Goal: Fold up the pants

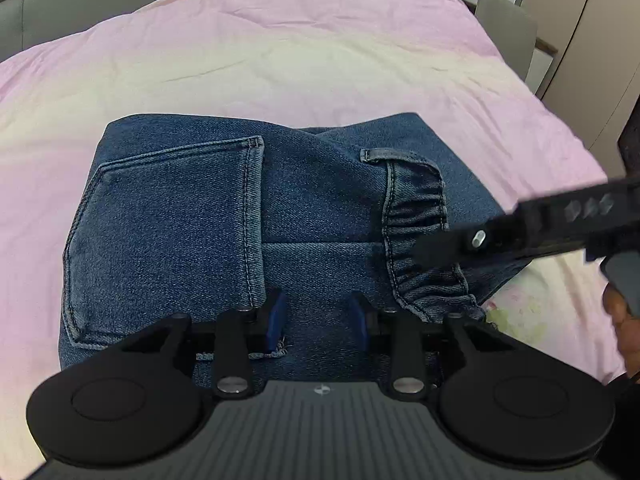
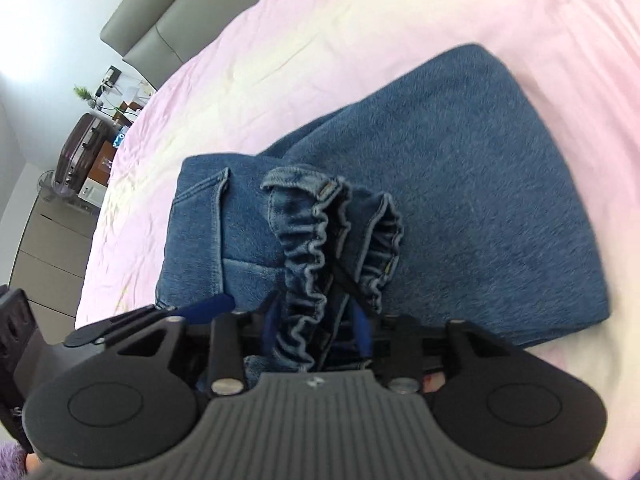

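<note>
1. Blue stretch-denim pants with an elastic waistband [image 1: 256,216] lie in a thick folded bundle on the pink-and-cream crumpled bed sheet [image 1: 280,40]. In the left wrist view a back pocket faces up at 9 o'clock and the gathered waistband [image 1: 416,232] runs down at 3 o'clock.

2. The left gripper [image 1: 318,320] sits low over the bundle's near edge, its blue-padded fingers [image 1: 276,320] apart with denim between them; whether they pinch any cloth cannot be told.

3. The right gripper [image 2: 316,320] has its jaws nearly together around the ruffled waistband, which rises from 6 o'clock toward the centre of its own view; it appears clamped on that band. In the left view its black body [image 1: 520,224] reaches in from 3 o'clock.

4. Judged from the stacked layers, the task is late: a final fold, or a tidying of the waistband end.

5. The next move likely calls for laying the waistband flat on the bundle, releasing cleanly, then smoothing the bulge without dragging the lower layers askew.
</note>
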`<action>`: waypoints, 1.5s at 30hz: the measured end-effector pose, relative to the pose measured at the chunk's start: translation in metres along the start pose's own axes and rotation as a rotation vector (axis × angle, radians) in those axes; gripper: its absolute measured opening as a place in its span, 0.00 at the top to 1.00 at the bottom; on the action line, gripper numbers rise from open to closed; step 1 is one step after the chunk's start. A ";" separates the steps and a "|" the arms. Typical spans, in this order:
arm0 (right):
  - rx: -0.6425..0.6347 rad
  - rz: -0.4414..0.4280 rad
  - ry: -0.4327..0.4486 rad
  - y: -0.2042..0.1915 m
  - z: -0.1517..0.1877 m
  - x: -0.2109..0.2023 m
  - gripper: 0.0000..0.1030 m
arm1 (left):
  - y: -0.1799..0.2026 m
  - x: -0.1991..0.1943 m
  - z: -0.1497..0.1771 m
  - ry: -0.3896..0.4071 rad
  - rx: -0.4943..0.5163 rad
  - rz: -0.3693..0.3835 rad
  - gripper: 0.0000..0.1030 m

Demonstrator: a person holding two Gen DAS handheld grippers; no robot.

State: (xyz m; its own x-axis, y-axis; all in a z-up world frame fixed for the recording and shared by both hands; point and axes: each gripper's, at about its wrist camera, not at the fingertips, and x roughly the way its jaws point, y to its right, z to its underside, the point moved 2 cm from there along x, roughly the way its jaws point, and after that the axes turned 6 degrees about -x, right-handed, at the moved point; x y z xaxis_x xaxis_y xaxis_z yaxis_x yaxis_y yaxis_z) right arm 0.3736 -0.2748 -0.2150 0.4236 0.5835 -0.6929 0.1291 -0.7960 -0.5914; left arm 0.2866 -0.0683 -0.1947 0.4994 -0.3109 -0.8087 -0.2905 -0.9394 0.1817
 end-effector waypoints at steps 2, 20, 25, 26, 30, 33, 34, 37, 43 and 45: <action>0.032 -0.028 0.027 0.011 -0.005 -0.003 0.46 | 0.004 0.004 -0.002 -0.017 0.010 -0.014 0.64; 0.050 -0.098 0.015 0.023 -0.028 0.049 0.75 | 0.012 0.017 -0.013 -0.073 0.054 -0.036 0.64; -0.019 -0.055 0.028 0.000 -0.032 0.036 0.81 | 0.012 0.003 -0.015 -0.040 0.053 -0.029 0.64; -0.027 -0.052 0.031 -0.006 -0.035 0.031 0.82 | 0.011 -0.003 -0.015 -0.024 0.050 -0.024 0.64; -0.102 -0.059 0.040 -0.046 -0.056 0.009 0.83 | -0.002 -0.045 -0.025 0.067 0.022 0.000 0.57; -0.164 -0.056 0.039 -0.082 -0.078 -0.007 0.84 | -0.020 -0.079 -0.036 0.136 -0.006 -0.050 0.56; -0.183 -0.057 0.043 -0.093 -0.086 -0.013 0.84 | -0.026 -0.089 -0.039 0.154 -0.016 -0.062 0.56; -0.242 -0.039 0.073 -0.119 -0.109 -0.035 0.84 | -0.043 -0.113 -0.046 0.194 -0.054 -0.094 0.56; -0.240 0.084 0.129 -0.103 -0.150 -0.078 0.85 | -0.059 -0.110 -0.044 0.198 -0.090 -0.115 0.56; -0.188 0.132 0.108 -0.073 -0.150 -0.078 0.85 | -0.059 -0.098 -0.045 0.180 -0.106 -0.105 0.56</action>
State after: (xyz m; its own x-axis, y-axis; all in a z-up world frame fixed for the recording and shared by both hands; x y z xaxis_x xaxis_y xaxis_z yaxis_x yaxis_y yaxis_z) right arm 0.4660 -0.2865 -0.0556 0.5397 0.4596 -0.7053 0.2264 -0.8862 -0.4042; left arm 0.2909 0.0115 -0.1010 0.6630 -0.2223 -0.7149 -0.1469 -0.9750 0.1669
